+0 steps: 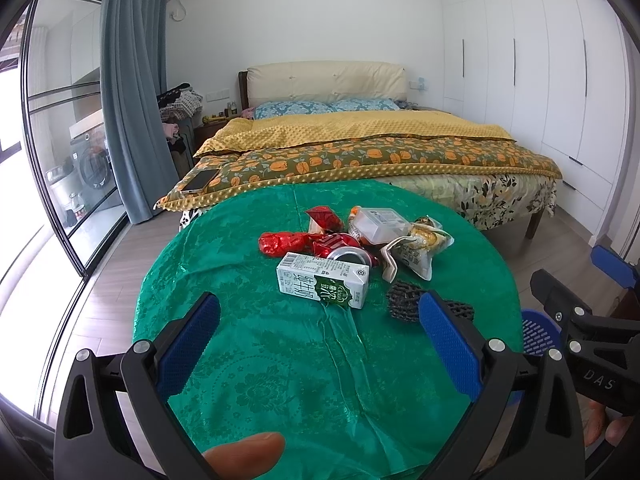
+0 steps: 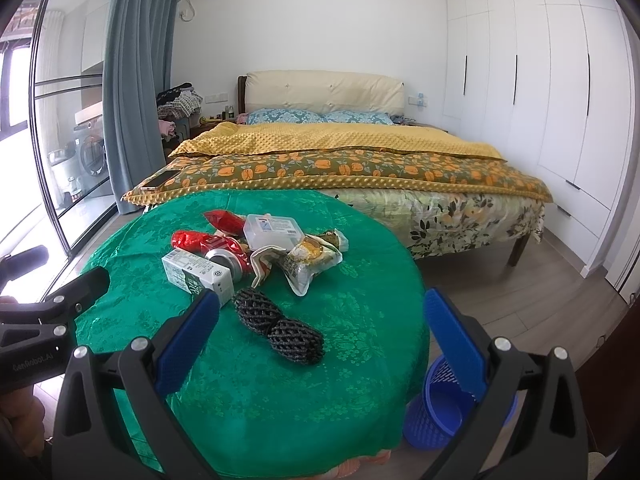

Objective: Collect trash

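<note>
The trash sits in one loose heap on the round bench under its green patterned cloth, toward the side nearest the bed. Taking the milk carton as the landmark: it is white with a green panel, lying on its side at the heap's near edge. Touching it from behind is a crushed red can, silver top facing forward. Beyond the can lie crumpled red foil wrappers, and beside them a clear plastic box with a white label. To the right of the carton sprawls an opened snack bag, pale with yellow print. Just in front of the carton, apart from the heap, rests a rolled black foam net.

The left gripper hovers over the cloth, jaws spread wide, holding nothing. The right gripper likewise has its jaws wide apart and empty, the net lying between them in view. A blue perforated bin stands on the floor beside the bench.
</note>
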